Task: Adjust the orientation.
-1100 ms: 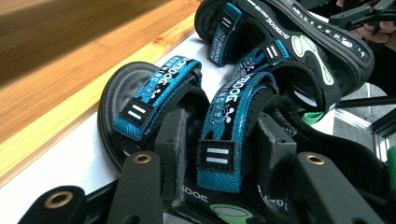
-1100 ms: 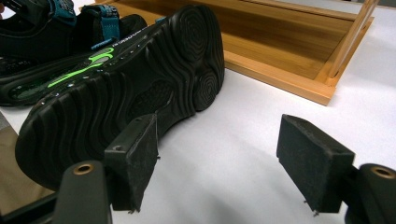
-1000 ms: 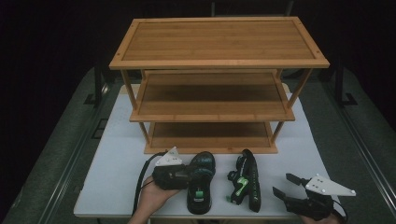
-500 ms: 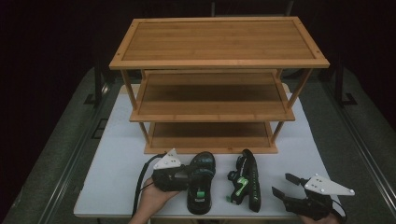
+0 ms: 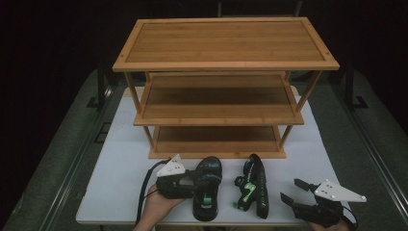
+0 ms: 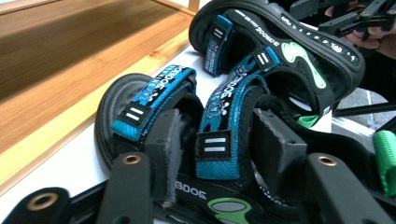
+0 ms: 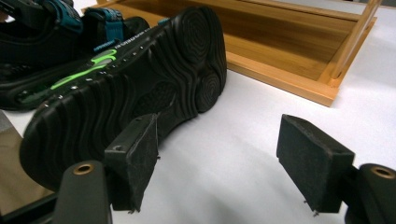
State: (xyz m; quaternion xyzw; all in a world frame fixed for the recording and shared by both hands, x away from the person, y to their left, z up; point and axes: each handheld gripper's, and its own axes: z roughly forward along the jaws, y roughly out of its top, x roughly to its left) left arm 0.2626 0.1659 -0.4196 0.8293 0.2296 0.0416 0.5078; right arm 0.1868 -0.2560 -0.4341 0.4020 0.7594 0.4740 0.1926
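The flat sandal (image 5: 206,190) lies sole-down on the table (image 5: 115,192) just in front of the rack (image 5: 216,120), toe toward the rack's bottom shelf, with the left gripper (image 5: 190,185) on it from the left side. The left gripper view shows what the high view cannot: the two padded jaws are partly closed around the sandal's rear blue strap (image 6: 219,130), one pad (image 6: 168,149) between the two straps and the other on the strap's far side, both seeming to touch it. A person's hand (image 5: 161,204) holds this gripper at the table's near edge.

Just right of the flat sandal, also in front of the rack, the second sandal (image 5: 252,185) stands on its side edge, straps facing the first one. The high view shows its green markings; the right gripper view shows its black treaded sole (image 7: 140,88), which the high view hides.

The right gripper (image 5: 294,191) sits further right of the rack's near right corner, near the table's front edge. Its jaws stand wide apart and hold nothing. In its own view the left pad (image 7: 135,158) is just beside the sole's heel end, while the right pad hangs over bare table.

Beyond both sandals the rack's bottom shelf (image 7: 289,51) runs across, its front lip close to the toes. Its three tiers rise behind.
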